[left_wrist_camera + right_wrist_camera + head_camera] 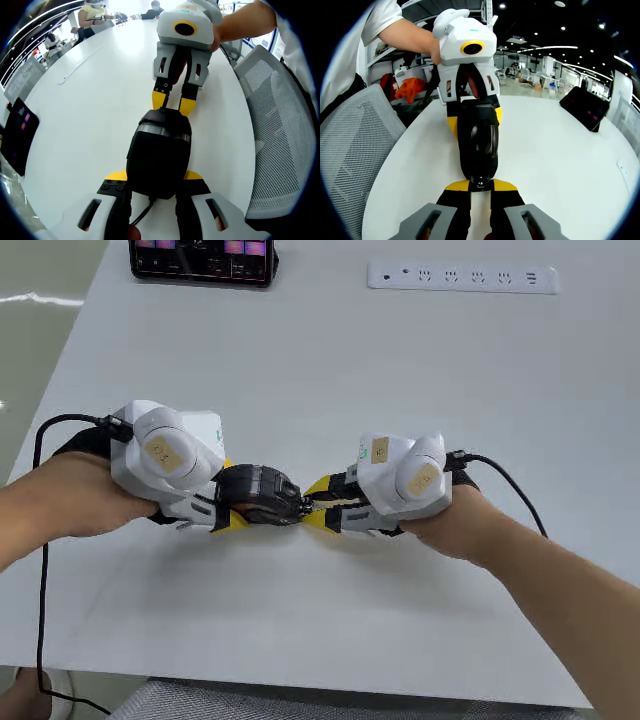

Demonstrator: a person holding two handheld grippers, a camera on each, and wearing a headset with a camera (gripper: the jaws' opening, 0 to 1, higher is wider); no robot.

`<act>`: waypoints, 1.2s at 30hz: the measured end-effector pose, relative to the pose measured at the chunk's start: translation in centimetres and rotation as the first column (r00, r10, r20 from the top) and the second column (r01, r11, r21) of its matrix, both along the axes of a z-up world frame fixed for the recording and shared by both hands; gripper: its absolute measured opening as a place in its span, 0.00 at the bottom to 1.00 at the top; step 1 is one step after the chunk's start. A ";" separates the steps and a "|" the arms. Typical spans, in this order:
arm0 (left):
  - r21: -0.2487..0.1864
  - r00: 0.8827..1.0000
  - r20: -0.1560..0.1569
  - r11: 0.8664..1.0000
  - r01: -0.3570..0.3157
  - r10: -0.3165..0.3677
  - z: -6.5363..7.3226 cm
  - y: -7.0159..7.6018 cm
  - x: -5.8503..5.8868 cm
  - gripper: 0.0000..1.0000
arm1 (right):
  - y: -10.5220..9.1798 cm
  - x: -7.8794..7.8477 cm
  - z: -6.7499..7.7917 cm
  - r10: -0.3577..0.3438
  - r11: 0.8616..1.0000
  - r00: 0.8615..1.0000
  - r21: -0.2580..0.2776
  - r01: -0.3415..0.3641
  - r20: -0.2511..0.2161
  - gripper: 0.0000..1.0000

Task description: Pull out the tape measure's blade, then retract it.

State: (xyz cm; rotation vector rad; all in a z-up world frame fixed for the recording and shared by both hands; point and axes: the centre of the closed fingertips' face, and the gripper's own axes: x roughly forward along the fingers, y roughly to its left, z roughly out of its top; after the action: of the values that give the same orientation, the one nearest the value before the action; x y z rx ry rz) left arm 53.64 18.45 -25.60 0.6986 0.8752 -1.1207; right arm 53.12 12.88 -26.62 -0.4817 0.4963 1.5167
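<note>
White tabletop is stretching away under the action, with a power strip lying up at one o'clock and a dark screen glowing pink at eleven o'clock in the head view. Down toward six o'clock the two tools are meeting nose to nose. The left gripper is clamping the black tape measure by its body, yellow pads pressing on both flanks of the case, as its own view is showing plainly. Whether the case is resting on the table or hanging just above it, I cannot tell. The right gripper is facing it from three o'clock, and its jaws are looking pinched together on the blade tip, the small hook right at the mouth of the case. No length of blade is showing between hook and case, so by my reading the pull-out is only just getting under way. The next move is calling for the right hand to be drawing straight away toward three o'clock while the left is holding the case firm and level. That pinch on the hook is needing to stay tight, or the tip is going to slip free. After that, the blade is wanting a controlled feed back in for the retraction.
</note>
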 end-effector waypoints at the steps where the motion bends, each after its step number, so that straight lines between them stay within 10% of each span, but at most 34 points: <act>1: 0.001 1.000 0.002 1.000 -0.002 0.002 0.0 0.0 0.0 0.28 | 0.0 0.0 0.0 -0.002 1.000 1.000 0.000 0.002 -0.002 0.10; 36: 0.019 1.000 0.002 1.000 0.010 -0.010 -0.1 0.3 -0.1 0.28 | -2.6 -0.2 0.3 -0.013 1.000 1.000 -0.021 0.013 0.001 0.09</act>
State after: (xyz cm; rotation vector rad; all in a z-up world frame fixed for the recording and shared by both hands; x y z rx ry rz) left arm 53.52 18.76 -25.71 0.7206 0.8827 -1.1212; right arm 52.92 10.32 -26.35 -0.4947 0.5145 1.5002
